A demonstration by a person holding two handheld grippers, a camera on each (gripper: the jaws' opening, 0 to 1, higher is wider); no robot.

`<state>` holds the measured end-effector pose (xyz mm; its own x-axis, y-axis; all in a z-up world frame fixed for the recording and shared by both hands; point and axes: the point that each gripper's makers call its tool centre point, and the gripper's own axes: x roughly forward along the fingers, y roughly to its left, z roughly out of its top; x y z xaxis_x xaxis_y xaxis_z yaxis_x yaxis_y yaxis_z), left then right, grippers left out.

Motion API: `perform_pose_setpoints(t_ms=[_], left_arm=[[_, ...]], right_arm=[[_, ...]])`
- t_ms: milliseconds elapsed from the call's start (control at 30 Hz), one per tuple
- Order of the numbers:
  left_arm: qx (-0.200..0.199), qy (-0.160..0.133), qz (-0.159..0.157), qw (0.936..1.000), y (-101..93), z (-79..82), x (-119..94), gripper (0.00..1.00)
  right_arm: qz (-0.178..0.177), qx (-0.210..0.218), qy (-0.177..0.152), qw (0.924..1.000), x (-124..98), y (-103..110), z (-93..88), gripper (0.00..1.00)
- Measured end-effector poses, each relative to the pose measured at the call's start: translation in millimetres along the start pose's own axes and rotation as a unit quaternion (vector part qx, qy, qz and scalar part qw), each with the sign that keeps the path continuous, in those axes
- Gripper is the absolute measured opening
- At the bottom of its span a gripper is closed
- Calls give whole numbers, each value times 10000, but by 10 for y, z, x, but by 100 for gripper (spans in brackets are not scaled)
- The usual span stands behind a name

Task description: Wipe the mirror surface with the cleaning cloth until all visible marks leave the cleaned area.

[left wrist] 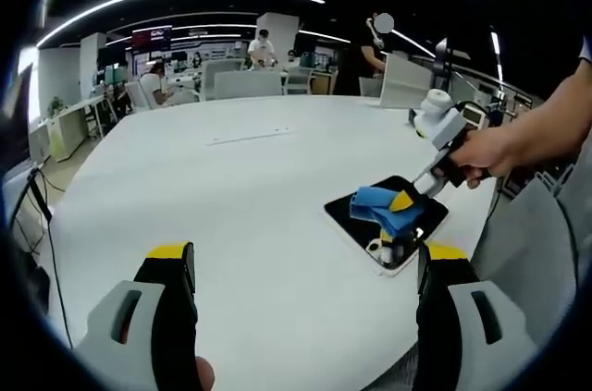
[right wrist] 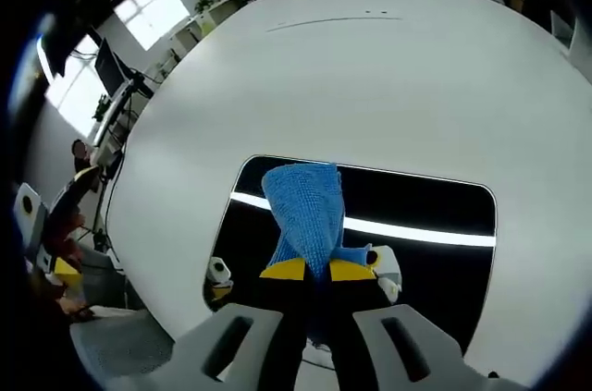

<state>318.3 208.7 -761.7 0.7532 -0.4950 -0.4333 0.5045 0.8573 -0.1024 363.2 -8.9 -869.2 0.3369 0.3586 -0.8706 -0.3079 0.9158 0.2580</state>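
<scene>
On the white round counter, near its right edge, lies the mirror, a dark rectangular slab with rounded corners, flat on the surface. Right gripper view: mirror reflects a bright ceiling light strip and the tool itself. Right tool: yellow-tipped jaws closed together on the blue cleaning cloth, which is bunched between the tips and spreads forward onto the glass, touching it. Left gripper view: right tool comes in from the right, held by a person's hand, cloth pressed over the mirror's middle. Left tool: jaws spread wide apart, nothing between them, over bare counter on the near side, apart from the mirror. Marks on the glass: cannot tell. Far background: desks, people seated and standing.
</scene>
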Motion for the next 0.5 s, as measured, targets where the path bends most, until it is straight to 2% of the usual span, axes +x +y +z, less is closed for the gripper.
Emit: perform_pose_setpoints(t_ms=[500], left_arm=[[-88,-97,-25,9999,-2,25,-2,99]], right_arm=[[-91,67,-27,9999,-99,-249,-55,1]])
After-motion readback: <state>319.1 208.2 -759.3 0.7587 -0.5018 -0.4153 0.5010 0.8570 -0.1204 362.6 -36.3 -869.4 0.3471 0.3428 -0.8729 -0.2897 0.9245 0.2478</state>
